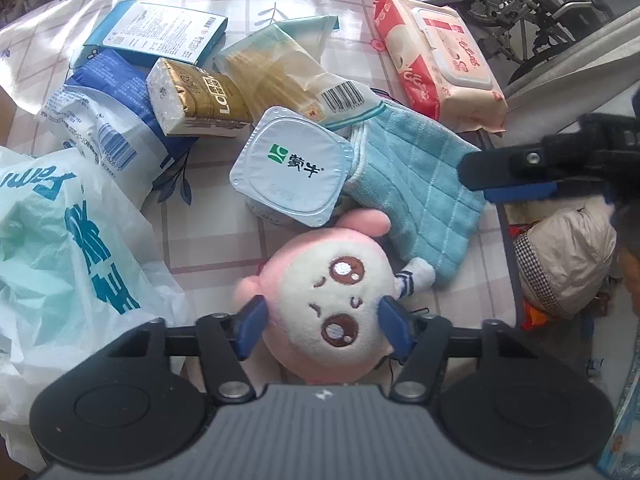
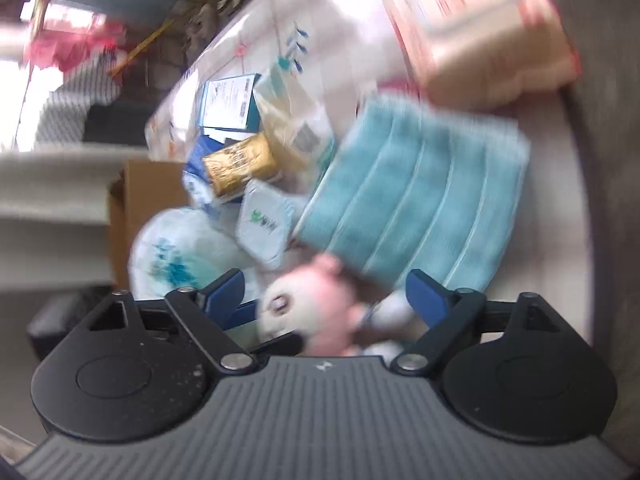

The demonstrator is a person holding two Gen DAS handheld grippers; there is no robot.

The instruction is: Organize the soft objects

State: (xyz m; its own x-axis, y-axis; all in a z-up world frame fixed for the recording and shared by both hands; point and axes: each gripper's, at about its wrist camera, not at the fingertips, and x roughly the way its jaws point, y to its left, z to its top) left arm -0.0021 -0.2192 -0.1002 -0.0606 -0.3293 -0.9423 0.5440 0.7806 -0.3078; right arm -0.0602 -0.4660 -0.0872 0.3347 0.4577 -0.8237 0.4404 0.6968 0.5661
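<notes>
A pink and white plush toy with a stitched face lies on the tablecloth, close in front of the left wrist camera. My left gripper is shut on its head, a blue pad pressed into each side. A light blue towel lies just beyond it, partly under a yogurt cup. In the blurred right wrist view my right gripper stands wide open above the plush toy, with the towel ahead of it. The right gripper also shows at the table's right edge.
A red wet-wipes pack, a gold tissue pack, a blue box and wrapped packets crowd the far side. A white plastic bag fills the left. A cardboard box stands beside the table. A beige bundle lies past the right edge.
</notes>
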